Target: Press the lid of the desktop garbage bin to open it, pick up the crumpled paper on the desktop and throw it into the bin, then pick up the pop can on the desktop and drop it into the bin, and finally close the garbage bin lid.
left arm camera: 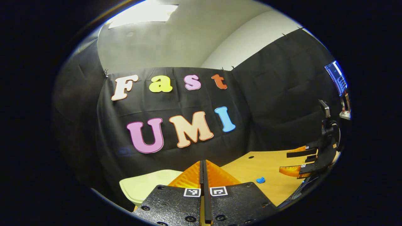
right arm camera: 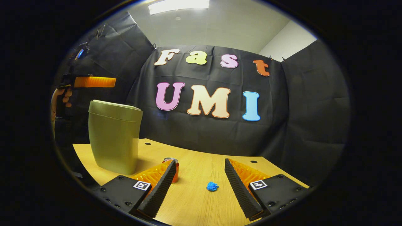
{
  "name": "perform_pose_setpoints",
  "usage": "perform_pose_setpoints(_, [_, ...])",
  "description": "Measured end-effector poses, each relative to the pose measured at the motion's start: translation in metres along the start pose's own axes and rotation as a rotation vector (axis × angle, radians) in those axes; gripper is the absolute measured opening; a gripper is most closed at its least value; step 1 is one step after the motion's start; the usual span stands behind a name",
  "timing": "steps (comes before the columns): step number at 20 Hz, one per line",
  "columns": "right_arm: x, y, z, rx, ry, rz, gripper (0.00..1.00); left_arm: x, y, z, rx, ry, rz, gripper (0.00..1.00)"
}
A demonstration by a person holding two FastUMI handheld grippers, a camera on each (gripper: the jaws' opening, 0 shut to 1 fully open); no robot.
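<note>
Right gripper view: bin [right arm camera: 114, 136] stands lid-down at tabletop [right arm camera: 194, 201] left, pop can [right arm camera: 174, 169] beside it, crumpled paper [right arm camera: 212, 186] ahead. Left gripper [right arm camera: 103, 82] hovers above lid (jaws together); right gripper [right arm camera: 198, 183] jaws wide. Best press: straight down on lid.

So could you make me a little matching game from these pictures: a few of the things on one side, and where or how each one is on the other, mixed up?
Things:
1. garbage bin
2. crumpled paper
3. pop can
4. left gripper

States:
A. fingers closed together, holding nothing
B. lying on the bare desktop between the right gripper's open fingers
C. standing upright, partly hidden behind one finger of the right gripper
D. lid down, at the desk's left end in the right gripper view

Pairs: 1-D, 2-B, 3-C, 4-A
</note>
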State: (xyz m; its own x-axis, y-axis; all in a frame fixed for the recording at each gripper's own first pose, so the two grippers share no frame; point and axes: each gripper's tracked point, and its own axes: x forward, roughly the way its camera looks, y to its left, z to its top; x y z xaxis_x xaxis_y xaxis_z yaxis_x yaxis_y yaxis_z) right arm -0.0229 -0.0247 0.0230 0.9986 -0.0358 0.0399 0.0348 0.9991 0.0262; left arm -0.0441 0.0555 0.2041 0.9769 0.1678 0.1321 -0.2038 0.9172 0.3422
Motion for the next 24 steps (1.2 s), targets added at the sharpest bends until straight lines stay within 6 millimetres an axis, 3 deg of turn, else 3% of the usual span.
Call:
perform_pose_setpoints(3, [0.0,-0.002,-0.003,-0.005,0.011,-0.001,0.98,0.001,0.036,-0.011,-0.006,0.037,0.065,0.0])
perform_pose_setpoints(7, [0.001,-0.007,-0.005,-0.021,0.022,-0.012,0.98,0.007,0.06,-0.053,-0.058,0.156,0.105,0.0])
perform_pose_setpoints(11, [0.001,-0.01,-0.009,-0.019,0.031,-0.019,0.98,0.012,0.056,-0.082,-0.108,0.246,0.079,0.0])
perform_pose_setpoints(24, [-0.001,-0.032,-0.009,0.043,0.036,-0.061,0.98,0.012,0.057,-0.086,-0.128,0.279,0.089,0.0])
